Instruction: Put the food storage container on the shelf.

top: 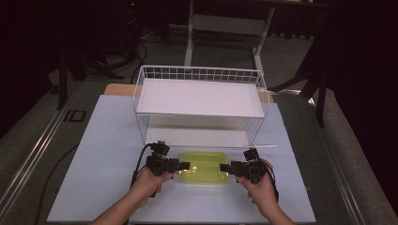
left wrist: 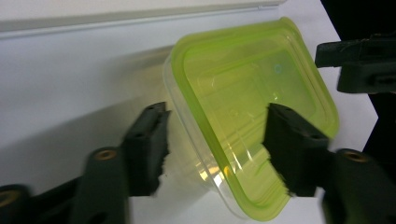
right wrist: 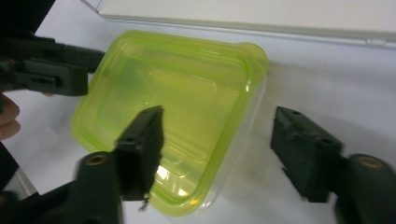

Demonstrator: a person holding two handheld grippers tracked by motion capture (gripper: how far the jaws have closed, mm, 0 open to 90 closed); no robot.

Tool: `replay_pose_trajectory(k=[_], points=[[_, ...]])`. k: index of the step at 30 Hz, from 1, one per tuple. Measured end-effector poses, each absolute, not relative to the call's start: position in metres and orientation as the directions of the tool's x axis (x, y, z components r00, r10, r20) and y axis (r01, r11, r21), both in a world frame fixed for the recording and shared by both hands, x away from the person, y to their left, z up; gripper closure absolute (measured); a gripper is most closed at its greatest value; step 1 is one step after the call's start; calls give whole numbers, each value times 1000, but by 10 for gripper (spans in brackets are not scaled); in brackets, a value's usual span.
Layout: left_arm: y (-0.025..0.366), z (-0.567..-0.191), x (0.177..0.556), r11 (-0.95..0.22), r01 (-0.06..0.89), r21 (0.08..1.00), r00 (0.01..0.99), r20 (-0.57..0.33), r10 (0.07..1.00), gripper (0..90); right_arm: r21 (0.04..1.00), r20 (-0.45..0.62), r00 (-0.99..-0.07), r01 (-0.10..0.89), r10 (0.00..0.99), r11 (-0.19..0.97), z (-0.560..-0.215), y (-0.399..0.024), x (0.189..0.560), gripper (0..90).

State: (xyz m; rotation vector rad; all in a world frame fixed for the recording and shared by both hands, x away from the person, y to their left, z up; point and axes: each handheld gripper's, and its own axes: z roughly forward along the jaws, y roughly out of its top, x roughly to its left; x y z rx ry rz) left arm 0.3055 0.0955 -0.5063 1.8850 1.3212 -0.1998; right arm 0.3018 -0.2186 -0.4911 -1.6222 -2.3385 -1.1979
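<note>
A lime-green lidded plastic container (top: 204,167) lies flat on the white table, just in front of the wire rack. My left gripper (top: 185,165) reaches in from its left end. In the left gripper view the container's (left wrist: 252,93) edge lies between the jaws of that gripper (left wrist: 217,112), one jaw over the lid and one outside the clear wall, with gaps showing. My right gripper (top: 224,167) comes in from the right end. Its own view has the container's (right wrist: 177,102) rim between the parted jaws of the gripper (right wrist: 218,113), one over the lid, one beside it over the table.
A white wire rack (top: 199,101) with a white shelf board stands right behind the container. The pale table sheet (top: 94,178) stretches to the left and right. A black cable (top: 136,171) trails from the left gripper. Dark floor and table legs lie beyond.
</note>
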Motion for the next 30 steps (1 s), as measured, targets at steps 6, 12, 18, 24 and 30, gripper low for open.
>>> replay_pose_trajectory(k=[6,12,18,24,30], points=[[96,-511,305,-134,849,511,441,-547,711,597,531,458,-418,836,784,136,-493,-219,301,534],[98,-515,305,-133,853,504,437,-552,710,661,498,456,-402,855,794,147,-498,-216,302,640],[98,-514,303,-136,848,512,443,-543,713,688,478,480,-378,869,792,126,-502,-217,303,714],[98,-513,300,-132,848,513,443,-549,709,702,483,475,-378,867,795,124,-501,-216,301,728],[99,-510,294,-117,861,495,426,-577,697,750,470,501,-364,876,786,106,-498,-218,296,764]])
